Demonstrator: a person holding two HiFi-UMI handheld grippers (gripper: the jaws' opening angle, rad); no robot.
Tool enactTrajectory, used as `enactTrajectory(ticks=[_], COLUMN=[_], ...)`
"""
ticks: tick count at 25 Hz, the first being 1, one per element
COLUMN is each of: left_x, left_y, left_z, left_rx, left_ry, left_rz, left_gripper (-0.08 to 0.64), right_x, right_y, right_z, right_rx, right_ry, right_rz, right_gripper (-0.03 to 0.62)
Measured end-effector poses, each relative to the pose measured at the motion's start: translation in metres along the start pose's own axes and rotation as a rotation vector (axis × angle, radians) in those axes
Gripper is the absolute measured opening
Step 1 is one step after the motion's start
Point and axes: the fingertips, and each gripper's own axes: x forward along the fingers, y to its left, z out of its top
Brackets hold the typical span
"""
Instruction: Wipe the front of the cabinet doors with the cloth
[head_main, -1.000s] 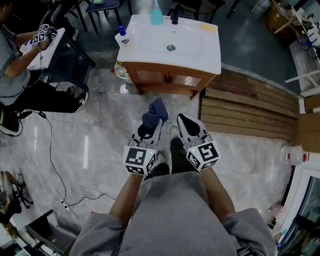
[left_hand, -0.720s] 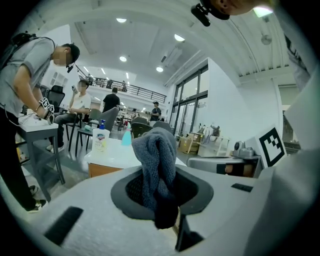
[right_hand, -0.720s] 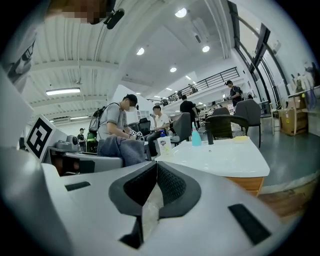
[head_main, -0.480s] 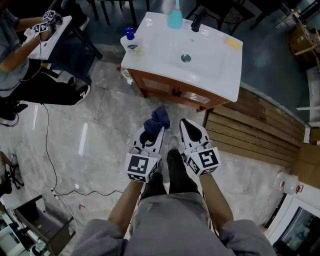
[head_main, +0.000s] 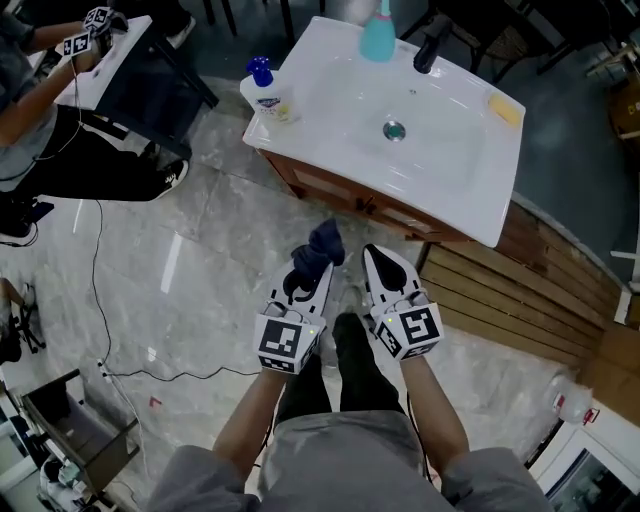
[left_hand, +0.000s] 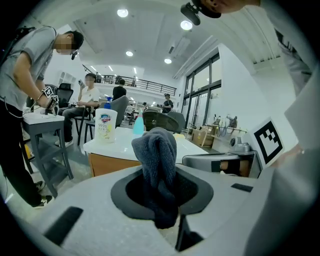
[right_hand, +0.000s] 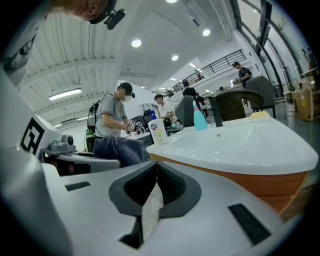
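Looking down, head view: L claw (head_main: 321, 266) clenched on cloth (head_main: 319, 247), dark blue, bunched, poking out past the tips. Cloth hangs over marble floor (head_main: 200, 260), near cabinet doors (head_main: 345, 190) but apart from them. R claw (head_main: 375, 258) just beside L claw, pointing the same way. White sink top (head_main: 450, 150) sits over the wood cabinet. On it: soap bottle (head_main: 262, 88) w/ blue pump at left corner, teal bottle (head_main: 378, 35) & black tap (head_main: 428, 50) at back, yellow pad (head_main: 505, 108) at right. Slatted wood platform (head_main: 500, 290) on floor, right of cabinet.

L claw view: jaws grasping cloth mid-length; upper end stands upright above them, lower end hangs in the gap. Cabinet & bottles beyond, not touched.

R claw view: jaws pressed together, nothing between. Cloth visible at left, sink top ahead at right.
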Motion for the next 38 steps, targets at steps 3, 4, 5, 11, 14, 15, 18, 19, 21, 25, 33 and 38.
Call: enactTrajectory(ticks=[3, 4, 5, 11, 14, 15, 18, 19, 21, 25, 33, 38], left_x=[0.016, 0.021, 0.027, 0.058, 0.070, 0.073, 0.081, 0.082, 0.083, 0.079, 0.075, 0.081], left_y=[0.002, 0.002, 0.002, 0.006, 0.012, 0.015, 0.025, 0.028, 0.034, 0.042, 0.069, 0.089], left_z=[-0.009, -0.012, -0.016, -0.042, -0.056, -0.060, -0.072, -0.076, -0.083, -0.091, -0.099, -0.110], left_rx=[0.019, 0.026, 0.033, 0.065, 0.069, 0.070, 0.072, 0.072, 0.071, 0.075, 0.077, 0.103], left_ry=[0.003, 0.002, 0.001, 0.000, -0.005, -0.007, -0.013, -0.014, -0.012, -0.004, -0.007, -0.004], left_rz=[0.002, 0.000, -0.004, -0.035, -0.046, -0.047, -0.050, -0.052, -0.058, -0.065, -0.039, -0.020], left_gripper=[0.075, 0.075, 0.075, 0.074, 0.075, 0.075, 0.074, 0.075, 0.075, 0.074, 0.074, 0.075], right_x=[0.010, 0.013, 0.017, 0.036, 0.045, 0.048, 0.057, 0.059, 0.064, 0.067, 0.075, 0.084], right_y=[-0.013, -0.017, -0.022, -0.045, -0.053, -0.055, -0.060, -0.060, -0.059, -0.052, -0.041, -0.039], right_z=[-0.010, -0.014, -0.018, -0.045, -0.060, -0.064, -0.077, -0.081, -0.086, -0.092, -0.102, -0.114], right_rx=[0.010, 0.011, 0.014, 0.021, 0.019, 0.020, 0.025, 0.024, 0.023, 0.031, 0.042, 0.045], right_ry=[0.006, 0.010, 0.013, 0.014, 0.014, 0.013, 0.008, 0.008, 0.006, 0.002, -0.009, -0.008], right_rz=[0.004, 0.003, 0.000, -0.027, -0.044, -0.051, -0.068, -0.072, -0.078, -0.088, -0.098, -0.094], right_gripper=[0.012, 0.012, 0.012, 0.012, 0.011, 0.012, 0.012, 0.012, 0.011, 0.012, 0.011, 0.012])
